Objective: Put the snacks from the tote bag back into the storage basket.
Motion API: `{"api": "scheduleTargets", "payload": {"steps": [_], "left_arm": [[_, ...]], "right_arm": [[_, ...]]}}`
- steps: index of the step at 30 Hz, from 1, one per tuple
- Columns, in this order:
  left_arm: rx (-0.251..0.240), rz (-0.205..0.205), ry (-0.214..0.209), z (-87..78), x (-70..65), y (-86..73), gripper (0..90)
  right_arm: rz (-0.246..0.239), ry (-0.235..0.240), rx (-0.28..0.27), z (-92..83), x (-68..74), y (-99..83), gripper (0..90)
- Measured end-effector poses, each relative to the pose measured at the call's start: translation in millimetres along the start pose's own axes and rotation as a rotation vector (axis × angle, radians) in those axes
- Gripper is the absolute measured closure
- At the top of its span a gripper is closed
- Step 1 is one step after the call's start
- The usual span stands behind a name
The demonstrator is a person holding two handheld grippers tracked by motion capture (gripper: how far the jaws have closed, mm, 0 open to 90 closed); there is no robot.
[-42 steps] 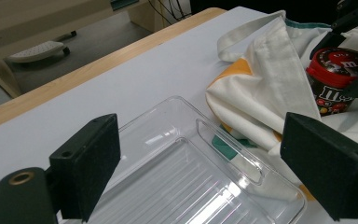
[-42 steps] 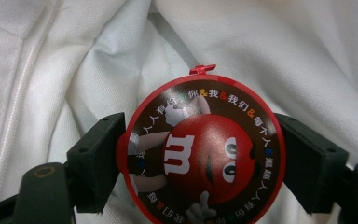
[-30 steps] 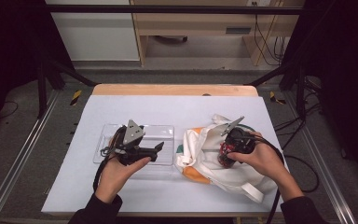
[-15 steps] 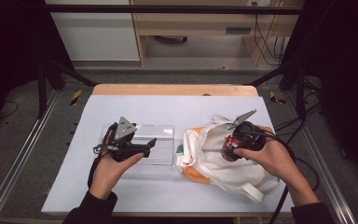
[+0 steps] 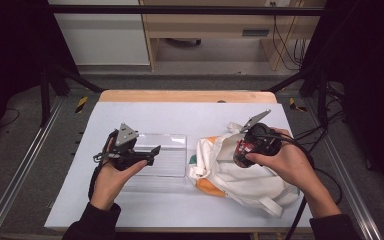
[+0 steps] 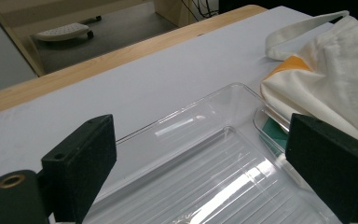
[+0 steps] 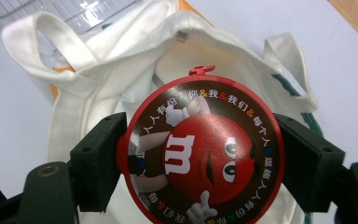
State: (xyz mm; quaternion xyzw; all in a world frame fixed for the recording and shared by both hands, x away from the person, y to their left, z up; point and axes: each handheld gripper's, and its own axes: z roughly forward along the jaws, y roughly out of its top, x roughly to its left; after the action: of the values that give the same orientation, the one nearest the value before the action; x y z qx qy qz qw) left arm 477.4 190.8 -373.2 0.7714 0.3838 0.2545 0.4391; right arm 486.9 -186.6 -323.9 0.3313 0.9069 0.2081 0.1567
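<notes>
The fingers (image 7: 98, 158) of the right gripper (image 7: 200, 158) pinch a round red candy tin (image 7: 200, 149) by its two sides, above the open mouth of a white cloth bag (image 7: 98, 84). In the high view the right gripper (image 5: 243, 150) holds the tin (image 5: 241, 148) over the bag (image 5: 245, 177) on the table (image 5: 180, 112). The left gripper (image 6: 200, 158) has its fingers (image 6: 81, 163) spread wide, nothing between them, over a clear plastic tray (image 6: 205, 140) just beside the bag.
</notes>
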Motion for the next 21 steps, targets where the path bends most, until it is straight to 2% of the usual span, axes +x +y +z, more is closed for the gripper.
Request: {"api": "scheduleTargets", "payload": {"steps": [4, 16, 21], "left_arm": [[-0.002, -0.017, 0.011, -2.0, 6.9, -1.3, 8.8], [0.023, -0.031, 0.019, -8.0, 27.2, -7.4, 8.1], [0.025, -0.046, 0.021, -11.6, 37.6, -10.4, 8.0]], "right_arm": [[-0.014, 0.002, -0.003, -2.5, 3.6, 7.3, 23.9], [-0.035, 0.017, -0.015, -3.8, 17.5, 32.5, 23.9], [-0.065, 0.028, -0.029, -5.5, 21.0, 44.5, 23.9]]}}
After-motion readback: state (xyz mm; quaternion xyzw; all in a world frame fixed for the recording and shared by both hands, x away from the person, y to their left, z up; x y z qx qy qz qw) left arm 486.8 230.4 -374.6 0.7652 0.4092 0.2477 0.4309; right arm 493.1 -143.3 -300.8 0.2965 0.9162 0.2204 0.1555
